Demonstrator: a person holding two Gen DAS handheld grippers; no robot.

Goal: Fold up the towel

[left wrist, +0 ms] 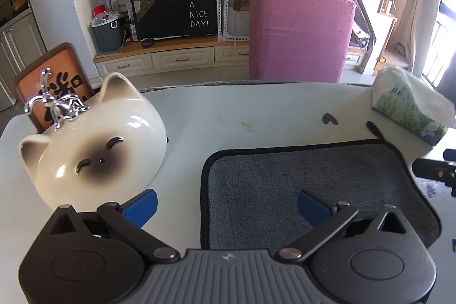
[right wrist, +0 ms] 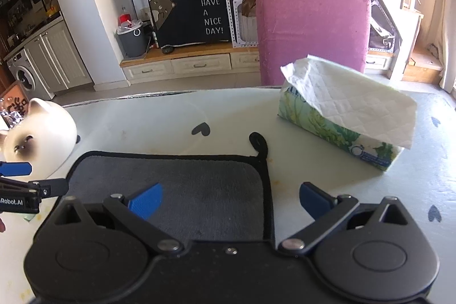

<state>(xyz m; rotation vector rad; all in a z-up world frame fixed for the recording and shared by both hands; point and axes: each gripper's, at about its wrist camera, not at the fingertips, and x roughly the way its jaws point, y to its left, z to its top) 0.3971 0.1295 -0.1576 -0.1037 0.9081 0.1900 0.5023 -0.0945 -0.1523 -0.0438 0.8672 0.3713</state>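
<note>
A grey towel [left wrist: 299, 184] with black edging lies flat on the white table; it also shows in the right wrist view [right wrist: 185, 181], with its hanging loop [right wrist: 259, 143] at the far right corner. My left gripper [left wrist: 226, 205] is open and empty, its jaws straddling the towel's left edge. My right gripper [right wrist: 230, 200] is open and empty, its jaws straddling the towel's right edge. The left gripper's blue finger [right wrist: 15, 168] shows at the left of the right wrist view.
A white ceramic cat [left wrist: 94, 144] stands left of the towel, with a framed sign [left wrist: 51, 79] behind it. A tissue box [right wrist: 344, 116] sits right of the towel. A pink chair [left wrist: 299, 33] stands beyond the table's far edge.
</note>
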